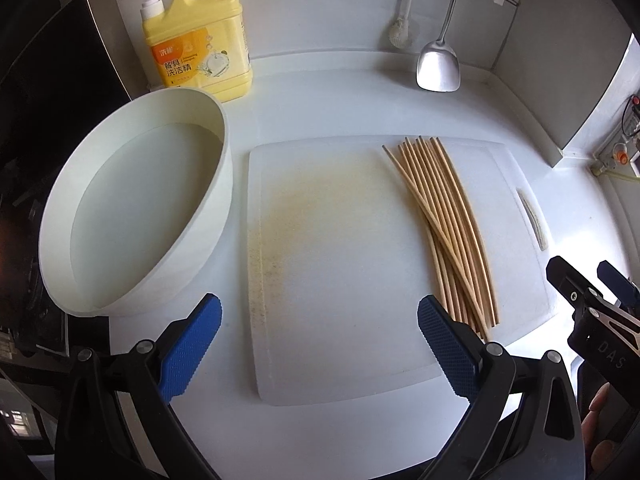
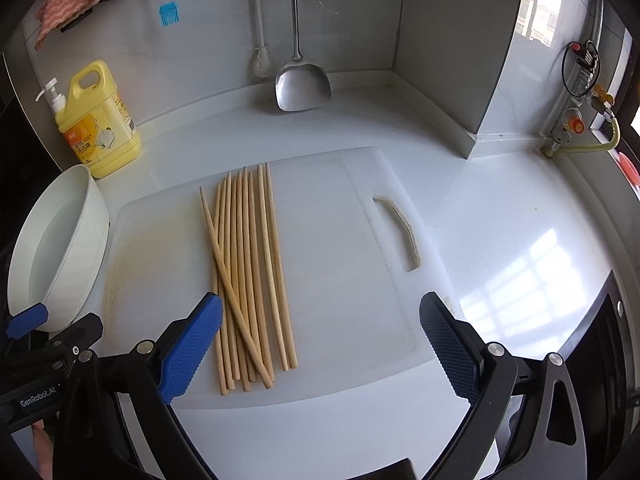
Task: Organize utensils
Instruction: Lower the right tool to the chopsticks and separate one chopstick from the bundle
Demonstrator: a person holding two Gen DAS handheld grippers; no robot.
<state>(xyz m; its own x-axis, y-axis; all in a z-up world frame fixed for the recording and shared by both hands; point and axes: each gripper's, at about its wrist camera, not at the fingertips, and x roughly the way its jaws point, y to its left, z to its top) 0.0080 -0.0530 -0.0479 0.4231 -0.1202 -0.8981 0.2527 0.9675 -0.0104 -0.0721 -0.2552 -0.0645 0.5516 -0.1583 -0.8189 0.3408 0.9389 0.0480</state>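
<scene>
Several wooden chopsticks (image 1: 444,224) lie in a loose bundle on the right part of a white cutting board (image 1: 328,248). In the right wrist view the chopsticks (image 2: 250,272) lie lengthwise on the board (image 2: 352,264), one crossing the others. My left gripper (image 1: 320,348) is open over the board's near edge, with nothing between its blue pads. My right gripper (image 2: 320,348) is open too, its left pad just beside the chopsticks' near ends. The right gripper (image 1: 592,292) also shows at the right edge of the left wrist view.
A white round basin (image 1: 132,216) holding water stands left of the board. A yellow detergent bottle (image 1: 200,36) stands behind it. A metal spatula (image 1: 438,64) and a brush (image 1: 402,32) hang on the back wall. A gas valve (image 2: 576,120) sits at the right.
</scene>
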